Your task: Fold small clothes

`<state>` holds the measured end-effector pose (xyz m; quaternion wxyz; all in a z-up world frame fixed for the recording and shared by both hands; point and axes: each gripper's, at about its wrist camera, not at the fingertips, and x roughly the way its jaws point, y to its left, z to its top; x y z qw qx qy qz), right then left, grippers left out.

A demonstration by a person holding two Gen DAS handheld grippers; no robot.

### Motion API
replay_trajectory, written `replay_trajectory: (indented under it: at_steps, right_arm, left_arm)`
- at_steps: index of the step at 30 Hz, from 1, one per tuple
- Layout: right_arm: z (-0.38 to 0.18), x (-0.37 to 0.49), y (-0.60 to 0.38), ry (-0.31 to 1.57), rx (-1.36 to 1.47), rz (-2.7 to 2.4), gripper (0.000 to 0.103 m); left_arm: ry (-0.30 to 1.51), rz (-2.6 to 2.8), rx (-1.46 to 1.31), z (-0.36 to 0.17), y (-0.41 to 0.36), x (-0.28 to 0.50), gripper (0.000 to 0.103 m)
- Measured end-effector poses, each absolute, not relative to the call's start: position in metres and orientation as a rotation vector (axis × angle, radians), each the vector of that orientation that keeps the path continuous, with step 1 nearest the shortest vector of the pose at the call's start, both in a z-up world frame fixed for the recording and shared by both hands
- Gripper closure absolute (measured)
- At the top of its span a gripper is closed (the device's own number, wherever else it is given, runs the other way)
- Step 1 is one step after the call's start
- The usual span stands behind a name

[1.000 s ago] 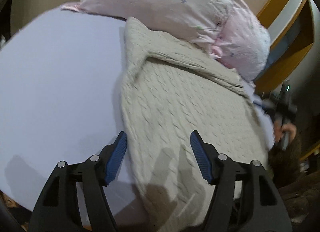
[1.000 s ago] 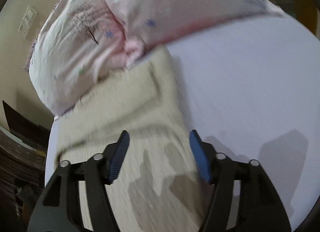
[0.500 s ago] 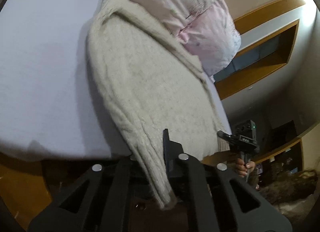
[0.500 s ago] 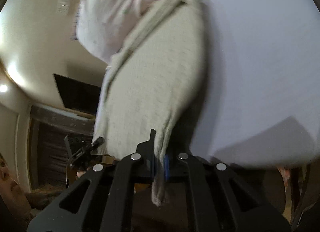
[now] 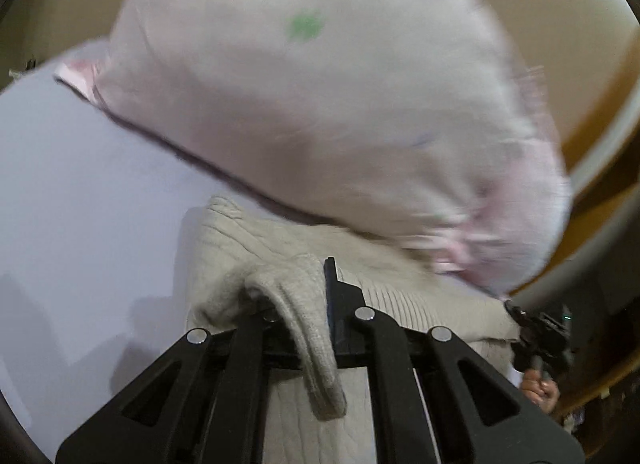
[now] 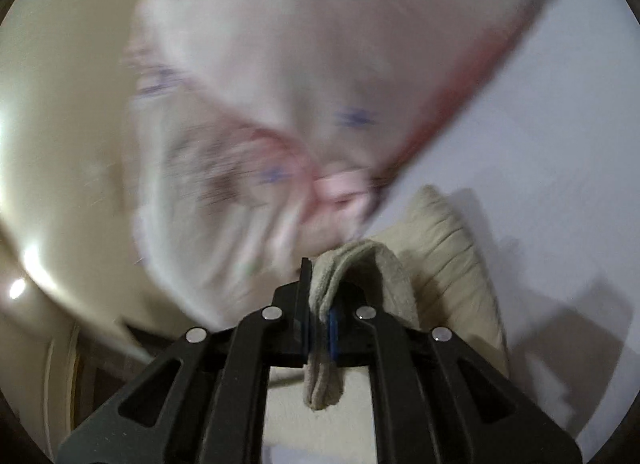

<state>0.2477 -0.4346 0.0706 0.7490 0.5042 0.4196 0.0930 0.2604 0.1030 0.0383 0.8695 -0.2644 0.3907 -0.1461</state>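
Note:
A cream cable-knit sweater (image 5: 248, 240) lies on a pale lilac bed sheet (image 5: 80, 192), its far end against a pink pillow. My left gripper (image 5: 316, 304) is shut on one hem corner, which drapes back over the jaws. My right gripper (image 6: 318, 304) is shut on the other hem corner of the sweater (image 6: 448, 264), folded over toward the pillow. The lower part of the sweater is hidden under both grippers.
A big pink pillow with small star prints (image 5: 320, 104) fills the far side, blurred in the right wrist view (image 6: 280, 104). A wooden frame (image 5: 600, 104) runs at the right. The other gripper and hand (image 5: 540, 344) show at the sweater's right edge.
Both grippers went from open over the sweater to shut on its hem corners, then carried the hem up and forward toward the pillow, doubling the sweater over.

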Motion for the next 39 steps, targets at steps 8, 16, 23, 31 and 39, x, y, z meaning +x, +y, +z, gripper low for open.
replay_trajectory:
  at_steps: [8, 16, 23, 31, 39]
  right_arm:
    - [0.044, 0.253, -0.448, 0.666, 1.437, 0.243, 0.019]
    - [0.086, 0.223, -0.447, 0.625, 1.195, 0.323, 0.007]
    - [0.062, 0.224, -0.449, 0.685, 1.238, 0.298, 0.006]
    - [0.066, 0.23, -0.446, 0.739, 1.223, 0.38, 0.006]
    - [0.101, 0.222, -0.47, 0.665, 1.097, 0.35, 0.006]
  left_arm:
    - [0.884, -0.395, -0.763, 0.025, 0.124, 0.269, 0.037]
    - [0.87, -0.263, -0.632, 0.035, 0.141, 0.219, 0.016]
    - [0.937, -0.325, -0.677, 0.014, 0.128, 0.206, 0.03]
    - [0.891, -0.391, -0.894, 0.016, 0.115, 0.204, 0.084]
    - [0.74, -0.86, -0.727, 0.12, -0.063, 0.234, 0.085]
